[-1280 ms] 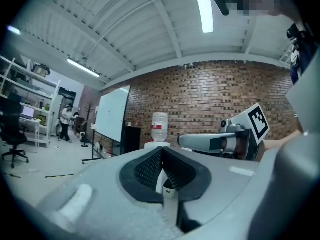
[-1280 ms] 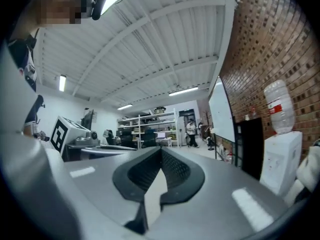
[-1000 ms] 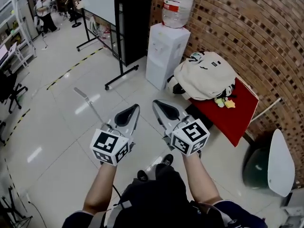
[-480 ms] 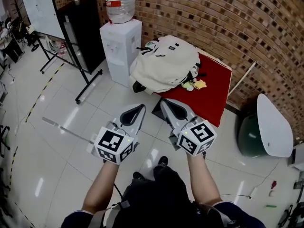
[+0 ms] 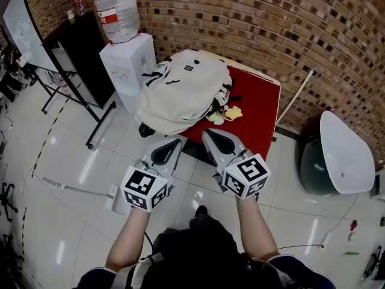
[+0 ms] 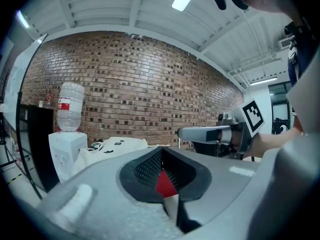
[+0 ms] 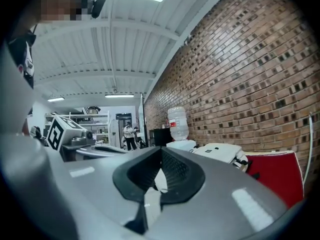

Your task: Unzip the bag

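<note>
A cream backpack (image 5: 180,92) lies on a low table with a red cover (image 5: 261,104) against the brick wall. A small yellow charm (image 5: 230,113) hangs at the bag's right side. No zipper pull is clear to me from here. My left gripper (image 5: 178,139) and right gripper (image 5: 204,132) are held side by side in the air just short of the table's near edge. Both are shut with nothing between the jaws. The bag (image 6: 116,145) sits ahead and left in the left gripper view. In the right gripper view the bag (image 7: 220,151) is ahead and right.
A white water dispenser (image 5: 125,68) with a bottle stands left of the table, beside a black cabinet (image 5: 78,53) and a whiteboard stand (image 5: 66,95). A white chair (image 5: 346,158) and a green bin (image 5: 311,168) stand to the right. The floor is glossy white tile.
The table and backpack have come closer and shifted left in the head view as the person walked up. Both grippers stay shut, side by side.
</note>
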Demonstrator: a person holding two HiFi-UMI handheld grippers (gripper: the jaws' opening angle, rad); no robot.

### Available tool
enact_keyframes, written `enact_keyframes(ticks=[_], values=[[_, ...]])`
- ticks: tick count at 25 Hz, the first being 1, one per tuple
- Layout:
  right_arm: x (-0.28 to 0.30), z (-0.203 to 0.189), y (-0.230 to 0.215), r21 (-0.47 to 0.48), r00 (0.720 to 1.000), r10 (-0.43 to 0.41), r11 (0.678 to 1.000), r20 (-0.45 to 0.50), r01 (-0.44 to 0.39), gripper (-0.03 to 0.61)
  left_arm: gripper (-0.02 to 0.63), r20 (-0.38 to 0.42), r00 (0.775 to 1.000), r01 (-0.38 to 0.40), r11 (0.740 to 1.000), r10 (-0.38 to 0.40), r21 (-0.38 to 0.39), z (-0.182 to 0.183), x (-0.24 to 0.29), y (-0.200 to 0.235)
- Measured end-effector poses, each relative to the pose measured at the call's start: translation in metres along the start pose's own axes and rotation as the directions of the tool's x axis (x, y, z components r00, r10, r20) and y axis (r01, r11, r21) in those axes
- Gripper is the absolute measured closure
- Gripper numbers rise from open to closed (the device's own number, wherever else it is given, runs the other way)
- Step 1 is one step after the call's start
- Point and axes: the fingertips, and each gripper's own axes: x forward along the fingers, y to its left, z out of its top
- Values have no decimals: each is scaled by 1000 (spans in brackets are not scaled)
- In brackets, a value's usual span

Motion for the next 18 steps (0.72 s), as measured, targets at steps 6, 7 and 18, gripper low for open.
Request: enact_keyframes(ticks=[6,7,18], values=[[-2,-7,-51,27,1000,-23,999,-18,23,575,612,-48,999,14,1000,-13,8,-3,45,-4],[-1,-9,-56,33,999,-28,999,-20,28,575,612,-57,998,19,1000,-18,11,-4,50,-3],[36,-34,-100,45,982,-165,985,-92,169,575,612,-102,984,148,989,-147,2,-20,95,44]])
